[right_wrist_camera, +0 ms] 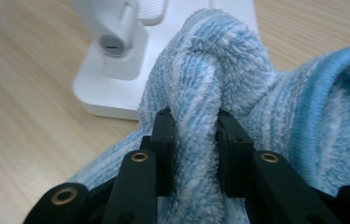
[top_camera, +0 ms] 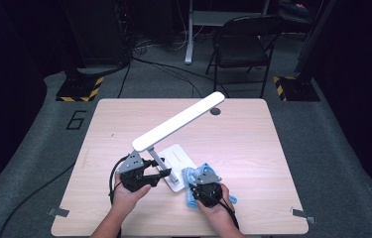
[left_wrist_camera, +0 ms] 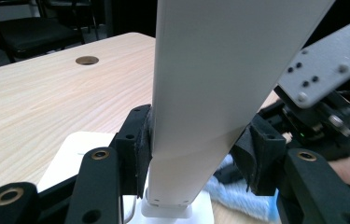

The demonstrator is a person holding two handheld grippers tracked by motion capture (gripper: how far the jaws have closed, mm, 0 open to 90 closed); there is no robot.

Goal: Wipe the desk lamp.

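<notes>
A white desk lamp stands near the front middle of the table, its flat base under a long slanted head. My left gripper is shut on the lamp's upright stem, with the pads pressed against both sides of it. Just right of the base lies a blue and white striped cloth. My right gripper is shut on a bunched fold of this cloth, close to the lamp's base and hinge. The right gripper's grey plate sits behind the stem.
The light wooden table has a round cable hole at its back. Small tape tabs sit at the front corners. A black chair and stands with cables are on the floor beyond the table.
</notes>
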